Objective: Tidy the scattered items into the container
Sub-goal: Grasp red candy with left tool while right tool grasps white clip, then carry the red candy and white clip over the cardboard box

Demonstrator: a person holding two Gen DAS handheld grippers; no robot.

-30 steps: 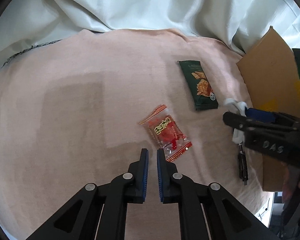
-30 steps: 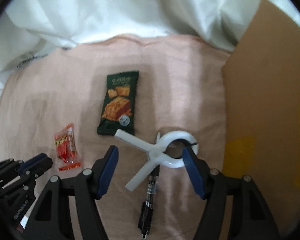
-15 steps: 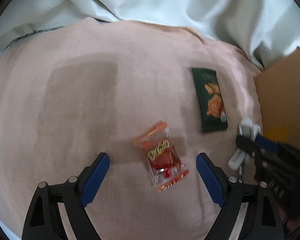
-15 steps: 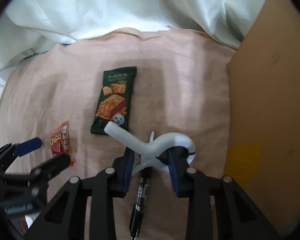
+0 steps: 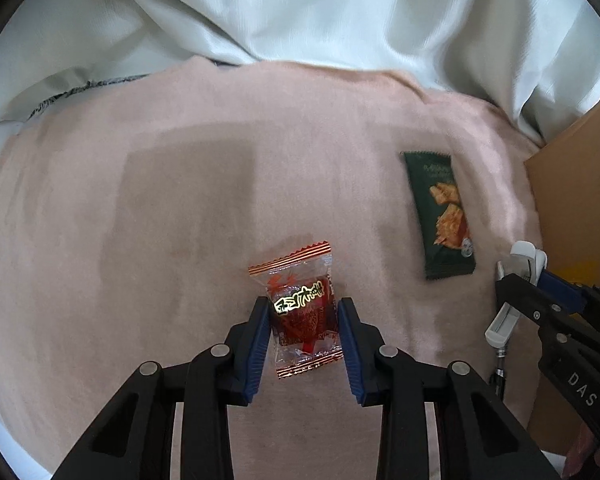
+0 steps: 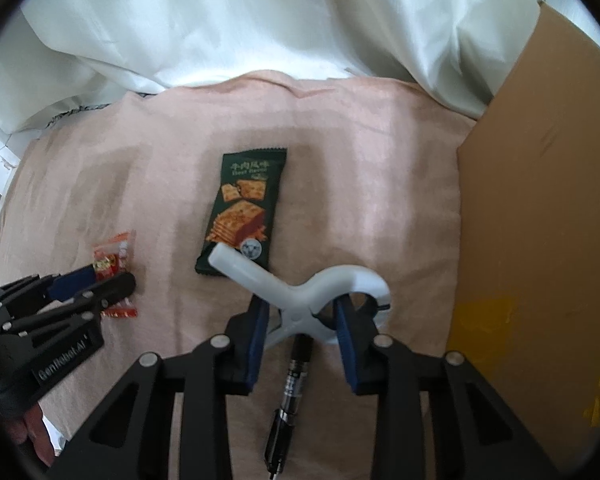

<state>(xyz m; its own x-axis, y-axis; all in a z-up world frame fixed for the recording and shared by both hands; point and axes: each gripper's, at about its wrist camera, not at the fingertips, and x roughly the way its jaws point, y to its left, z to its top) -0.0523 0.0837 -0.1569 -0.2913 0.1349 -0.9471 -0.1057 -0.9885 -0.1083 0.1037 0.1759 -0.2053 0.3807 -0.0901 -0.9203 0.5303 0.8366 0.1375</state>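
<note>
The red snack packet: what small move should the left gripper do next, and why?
Probably lift it a little. The left gripper has its jaws closed against both sides of the red snack packet, which lies on the pink cloth. Once raised, it could be carried toward the cardboard box on the right.

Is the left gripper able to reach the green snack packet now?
Probably not now: the left gripper is shut on the red candy. The green packet lies uncovered on the cloth, off to its right.
</note>
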